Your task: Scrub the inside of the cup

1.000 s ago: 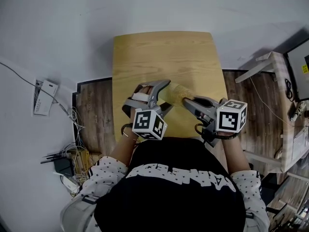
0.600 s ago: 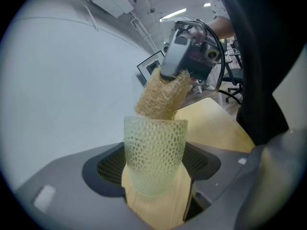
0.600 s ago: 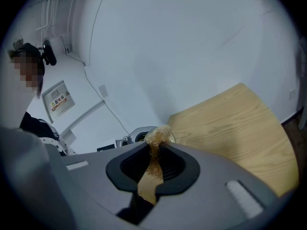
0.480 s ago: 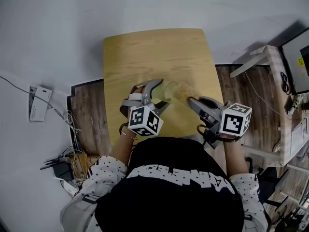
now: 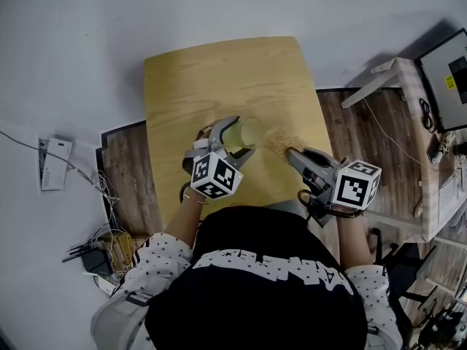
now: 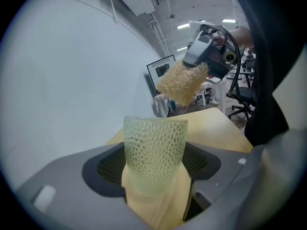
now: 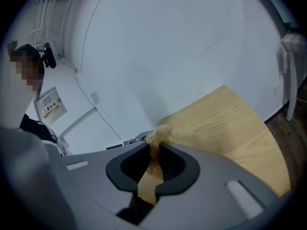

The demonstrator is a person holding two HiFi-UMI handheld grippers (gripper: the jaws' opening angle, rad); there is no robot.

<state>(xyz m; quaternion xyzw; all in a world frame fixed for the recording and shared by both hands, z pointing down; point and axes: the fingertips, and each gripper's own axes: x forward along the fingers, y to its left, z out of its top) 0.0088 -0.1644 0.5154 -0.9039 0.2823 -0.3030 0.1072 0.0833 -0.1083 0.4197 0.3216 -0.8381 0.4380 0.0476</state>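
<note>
A pale green, honeycomb-textured cup [image 5: 244, 132] [image 6: 154, 152] is clamped between the jaws of my left gripper [image 5: 228, 138] [image 6: 153, 169], held over the wooden table [image 5: 219, 79] with its mouth turned toward the right. My right gripper [image 5: 294, 154] [image 7: 153, 159] is shut on a straw-coloured loofah scrubber [image 5: 279, 141] [image 7: 156, 145]. The scrubber [image 6: 182, 83] hangs outside the cup, a short way from its rim.
White floor surrounds the table. Cables and a power strip [image 5: 98, 257] lie at the left. A wooden stand [image 5: 408, 86] and a monitor [image 5: 449, 75] are at the right. A person [image 7: 29, 71] stands in the background of the right gripper view.
The scrubber sat at the cup's mouth a second ago; now it is drawn back to the right, clear of the rim. The left gripper has shifted slightly left and up with the cup.
</note>
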